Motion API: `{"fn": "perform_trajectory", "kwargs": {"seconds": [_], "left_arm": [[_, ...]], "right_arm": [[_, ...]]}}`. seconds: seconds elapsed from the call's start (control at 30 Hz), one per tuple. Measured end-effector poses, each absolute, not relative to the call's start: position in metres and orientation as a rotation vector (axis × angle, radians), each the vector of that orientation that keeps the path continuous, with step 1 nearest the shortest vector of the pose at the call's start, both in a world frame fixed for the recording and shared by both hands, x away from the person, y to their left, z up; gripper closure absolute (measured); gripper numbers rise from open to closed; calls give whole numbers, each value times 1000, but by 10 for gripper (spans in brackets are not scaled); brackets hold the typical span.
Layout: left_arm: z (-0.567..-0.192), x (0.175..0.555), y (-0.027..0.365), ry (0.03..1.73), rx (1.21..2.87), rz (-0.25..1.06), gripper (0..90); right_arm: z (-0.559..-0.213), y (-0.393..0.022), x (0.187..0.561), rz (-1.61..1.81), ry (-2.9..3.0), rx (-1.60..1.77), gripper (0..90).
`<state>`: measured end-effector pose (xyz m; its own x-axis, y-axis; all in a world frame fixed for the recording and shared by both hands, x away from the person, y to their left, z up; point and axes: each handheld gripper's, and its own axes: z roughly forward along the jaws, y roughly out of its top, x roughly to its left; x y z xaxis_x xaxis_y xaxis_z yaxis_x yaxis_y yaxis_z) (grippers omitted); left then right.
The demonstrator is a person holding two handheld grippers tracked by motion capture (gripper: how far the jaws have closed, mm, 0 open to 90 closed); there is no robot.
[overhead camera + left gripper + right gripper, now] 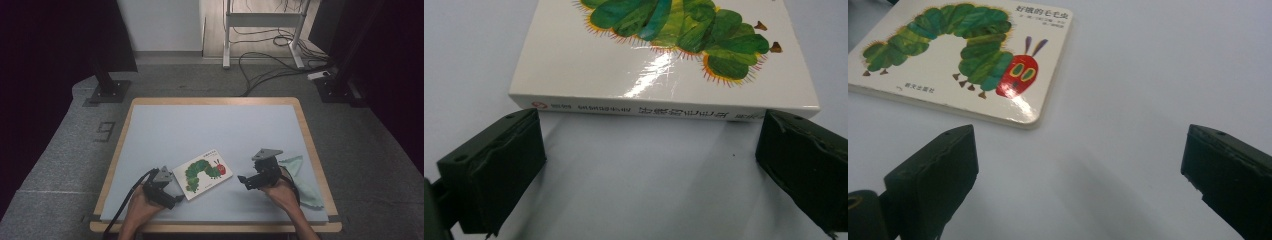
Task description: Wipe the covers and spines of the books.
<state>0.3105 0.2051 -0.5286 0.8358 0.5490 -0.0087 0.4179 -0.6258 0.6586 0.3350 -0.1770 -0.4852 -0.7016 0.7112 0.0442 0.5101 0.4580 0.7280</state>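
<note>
A: We are looking down on a pale table (165,130) where the caterpillar board book (208,172) is lying flat and closed, cover up, at about six o'clock on the tabletop, between our two tongs.

B: And the left gripper (172,189) is sitting just at the book's seven o'clock corner. In the left gripper view we are seeing its jaws spread wide, the book's spine (649,111) lying just beyond the pads (499,165), nothing clamped.

A: The right gripper (246,182) is hanging near the book's three o'clock side, jaws gaping as far as they go, holding nothing; in its own view the book (965,60) is lying at ten o'clock with bare table between the jaws.

B: We are judging this as the approach step: neither tong has the book yet. The next move is calling for one jaw to slide under an edge, which is lying flush on the table.

A: A pale green cloth (302,177) is lying behind the right hand (285,192), at four o'clock from the book. We are seeing no containers.
</note>
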Motion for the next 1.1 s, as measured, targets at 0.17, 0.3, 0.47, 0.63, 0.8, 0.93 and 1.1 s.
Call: {"fn": "perform_trajectory", "kwargs": {"seconds": [0.17,0.3,0.47,0.63,0.8,0.93,1.1], "left_arm": [[-528,308,209,730,2327,259,0],[-529,307,212,739,2321,259,0],[-528,307,218,752,2319,263,0],[-528,307,225,765,2313,265,0],[-528,307,232,781,2307,271,1],[-528,308,237,796,2302,276,3],[-528,308,238,799,2298,281,10]], "right_arm": [[-480,-192,332,1043,2438,1063,0],[-476,-208,331,1033,2407,1102,0],[-476,-230,330,984,2370,1154,0],[-483,-253,329,935,2333,1230,0],[-496,-271,328,901,2311,1292,0],[-509,-279,329,869,2318,1321,0],[-522,-283,332,859,2333,1340,73]]}}
